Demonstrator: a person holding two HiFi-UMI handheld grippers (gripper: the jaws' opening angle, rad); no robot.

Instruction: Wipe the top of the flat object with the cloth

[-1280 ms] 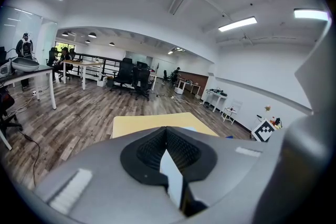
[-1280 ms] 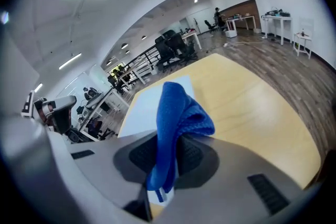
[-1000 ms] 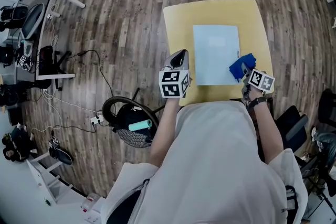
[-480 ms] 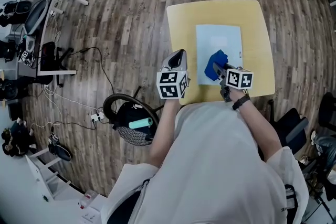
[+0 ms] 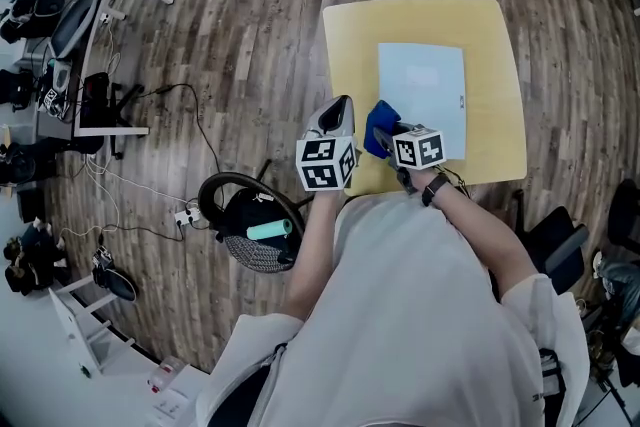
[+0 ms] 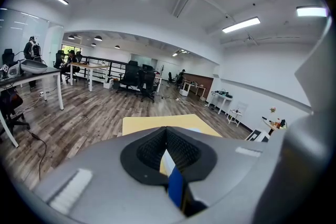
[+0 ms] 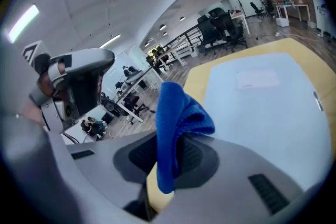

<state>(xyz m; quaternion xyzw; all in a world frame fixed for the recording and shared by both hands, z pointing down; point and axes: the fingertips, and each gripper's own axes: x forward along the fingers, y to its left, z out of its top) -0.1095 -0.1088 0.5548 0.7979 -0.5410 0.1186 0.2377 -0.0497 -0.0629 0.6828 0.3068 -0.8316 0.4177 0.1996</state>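
Blue cloth (image 5: pixel 378 120), clamped in right gripper (image 5: pixel 387 133), sat on sheet (image 5: pixel 425 80) toward tabletop's (image 5: pixel 348 45) near-left corner; left gripper (image 5: pixel 339 112) closed, empty; wiping looked unfinished.

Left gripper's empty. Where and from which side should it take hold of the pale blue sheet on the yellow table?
Probably the middle of its left long edge, coming in low from the left. The sheet lies flat and thin on the table, so only an edge offers a hold. That edge faces the left gripper; the right gripper with the cloth crowds the near-left corner.
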